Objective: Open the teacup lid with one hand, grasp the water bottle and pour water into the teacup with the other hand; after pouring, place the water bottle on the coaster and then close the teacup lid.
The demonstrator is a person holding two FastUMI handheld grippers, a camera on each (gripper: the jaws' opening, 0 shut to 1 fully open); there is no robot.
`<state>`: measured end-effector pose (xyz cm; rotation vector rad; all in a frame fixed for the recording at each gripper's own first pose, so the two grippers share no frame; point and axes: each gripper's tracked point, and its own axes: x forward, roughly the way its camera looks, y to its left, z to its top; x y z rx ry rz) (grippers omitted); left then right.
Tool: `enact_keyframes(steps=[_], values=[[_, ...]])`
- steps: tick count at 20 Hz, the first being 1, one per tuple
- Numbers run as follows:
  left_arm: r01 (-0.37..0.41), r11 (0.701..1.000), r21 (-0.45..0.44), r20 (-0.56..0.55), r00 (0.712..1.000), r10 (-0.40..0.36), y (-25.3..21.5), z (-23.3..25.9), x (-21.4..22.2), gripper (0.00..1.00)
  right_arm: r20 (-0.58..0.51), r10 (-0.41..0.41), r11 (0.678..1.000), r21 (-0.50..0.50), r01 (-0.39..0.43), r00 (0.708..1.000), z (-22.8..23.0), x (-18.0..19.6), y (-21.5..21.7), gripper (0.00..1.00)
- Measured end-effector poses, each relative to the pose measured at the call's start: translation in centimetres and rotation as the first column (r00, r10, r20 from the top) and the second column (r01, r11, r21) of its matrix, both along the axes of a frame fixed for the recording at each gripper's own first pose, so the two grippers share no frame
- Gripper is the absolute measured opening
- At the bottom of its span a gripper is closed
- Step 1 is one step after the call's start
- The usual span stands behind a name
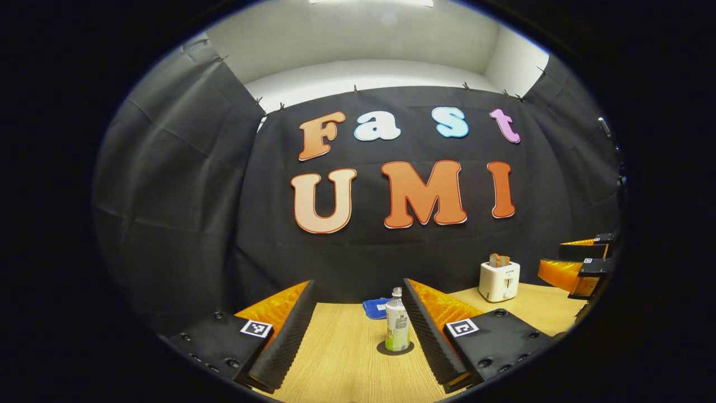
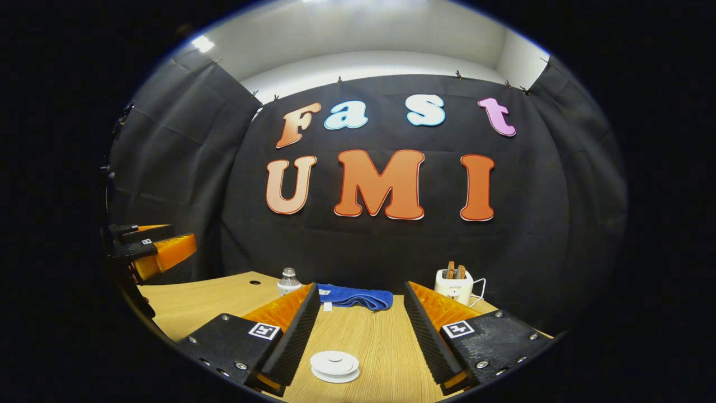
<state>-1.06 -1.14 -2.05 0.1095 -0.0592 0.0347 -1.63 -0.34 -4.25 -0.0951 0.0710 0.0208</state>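
Both claws are wide open and empty. The bottle (image 1: pixel 397 327) stands on its coaster (image 1: pixel 395 350) between the left claw (image 1: pixel 358 330) fingers. The lid (image 2: pixel 334 365) lies between the right claw (image 2: pixel 358 330) fingers; descend squarely, pinch its knob.

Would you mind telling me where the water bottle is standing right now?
In the left gripper view, the water bottle stands upright on a dark coaster on the wooden table, ahead between the open fingers, with a blue cloth behind.

A white toaster (image 1: pixel 499 281) with two slices of bread (image 1: pixel 499 260) in its slots stands on the wooden surface (image 1: pixel 347 358); a blue cloth (image 2: pixel 355 297) lies near the back edge.
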Motion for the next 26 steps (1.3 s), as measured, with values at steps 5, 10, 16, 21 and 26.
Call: enact_keyframes(steps=[5, 10, 16, 21, 26], values=[[-0.012, 1.000, 0.019, 0.011, 1.000, 0.012, 0.0, 0.2, -0.2, 0.97, 0.001, 0.005, 1.000, 0.001, -0.005, 1.000, 0.1, -0.1, 0.2, 0.90], [-0.005, 0.999, 0.033, 0.005, 1.000, 0.005, -0.3, -0.4, -0.1, 0.97, -0.001, 0.001, 1.000, -0.008, -0.001, 1.000, 0.0, 0.0, 0.1, 0.90], [-0.007, 0.998, 0.057, -0.002, 1.000, 0.007, -0.2, -0.8, 0.0, 0.97, 0.009, 0.000, 1.000, -0.008, 0.001, 1.000, 0.3, -0.2, 0.0, 0.90], [-0.002, 0.999, 0.052, -0.005, 1.000, 0.002, -0.4, -0.9, 0.0, 0.97, 0.003, -0.003, 1.000, -0.010, 0.003, 1.000, 0.0, -0.2, -0.1, 0.90], [-0.003, 0.995, 0.096, -0.004, 1.000, 0.003, -0.4, -1.0, 0.1, 0.96, -0.003, 0.003, 1.000, -0.009, -0.003, 1.000, -0.2, -0.3, 0.3, 0.90]])
